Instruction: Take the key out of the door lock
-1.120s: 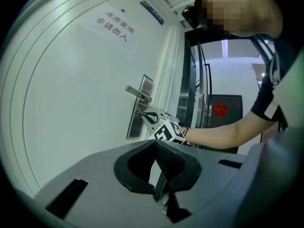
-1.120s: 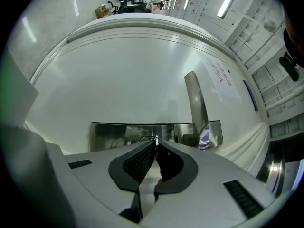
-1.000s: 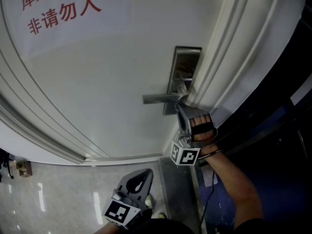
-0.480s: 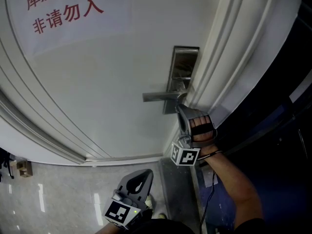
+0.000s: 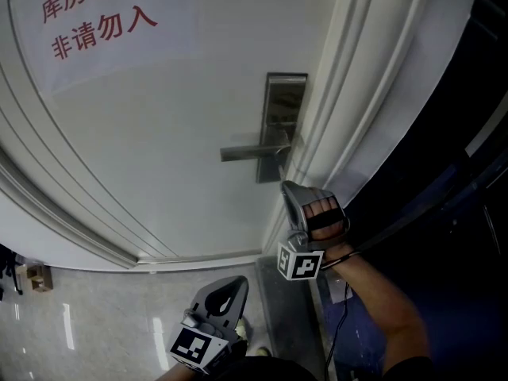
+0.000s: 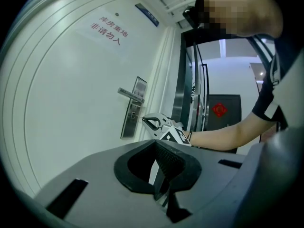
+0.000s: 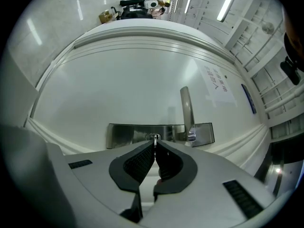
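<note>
By steel lock plate (image 7: 128, 136), pinching small silver key (image 7: 153, 137) in right gripper (image 7: 154, 142).
Gripping its seemingly light, slippery bow; carrying left gripper (image 6: 156, 151) closed, empty.

White door (image 5: 159, 149), silver lock plate (image 5: 284, 105), red lettering (image 5: 99, 24)

White door (image 5: 159, 157), polished floor (image 5: 79, 324) — a dim hallway (image 5: 444, 213) beside.
A paper notice (image 5: 103, 22) in red characters hangs on the moulded panel; the grey floor catches streaks of light. Strip lights (image 7: 227, 6) run along the ceiling — past the frame, a dark far door (image 6: 230, 132) bears a red ornament (image 6: 219, 109).
</note>
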Demonstrator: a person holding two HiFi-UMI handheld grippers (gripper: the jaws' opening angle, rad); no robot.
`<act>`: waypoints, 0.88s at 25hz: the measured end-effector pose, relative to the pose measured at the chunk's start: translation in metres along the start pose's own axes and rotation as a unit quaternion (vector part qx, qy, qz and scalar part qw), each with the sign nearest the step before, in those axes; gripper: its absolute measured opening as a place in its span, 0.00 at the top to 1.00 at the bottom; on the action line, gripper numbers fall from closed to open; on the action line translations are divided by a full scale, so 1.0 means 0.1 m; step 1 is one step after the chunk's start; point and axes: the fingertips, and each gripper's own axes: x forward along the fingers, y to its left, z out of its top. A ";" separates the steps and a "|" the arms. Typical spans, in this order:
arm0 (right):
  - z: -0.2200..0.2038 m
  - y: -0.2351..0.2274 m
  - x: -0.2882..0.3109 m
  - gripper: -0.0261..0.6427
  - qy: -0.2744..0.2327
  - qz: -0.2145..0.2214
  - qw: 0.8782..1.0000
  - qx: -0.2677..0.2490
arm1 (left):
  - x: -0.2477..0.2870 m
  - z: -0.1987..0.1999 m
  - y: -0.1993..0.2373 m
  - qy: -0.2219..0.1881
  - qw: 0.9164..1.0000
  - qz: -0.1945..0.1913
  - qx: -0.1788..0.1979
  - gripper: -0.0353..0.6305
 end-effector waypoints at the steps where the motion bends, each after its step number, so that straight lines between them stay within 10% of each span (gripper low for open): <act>1: 0.00 -0.01 -0.05 0.93 -0.001 0.001 1.000 0.002 | 0.00 0.00 -0.04 0.000 1.000 -0.002 0.001 0.94; 22: 0.45 -0.50 -1.50 0.93 -0.040 0.019 0.996 0.077 | -0.38 0.06 -0.87 -0.024 0.999 -0.010 0.037 0.94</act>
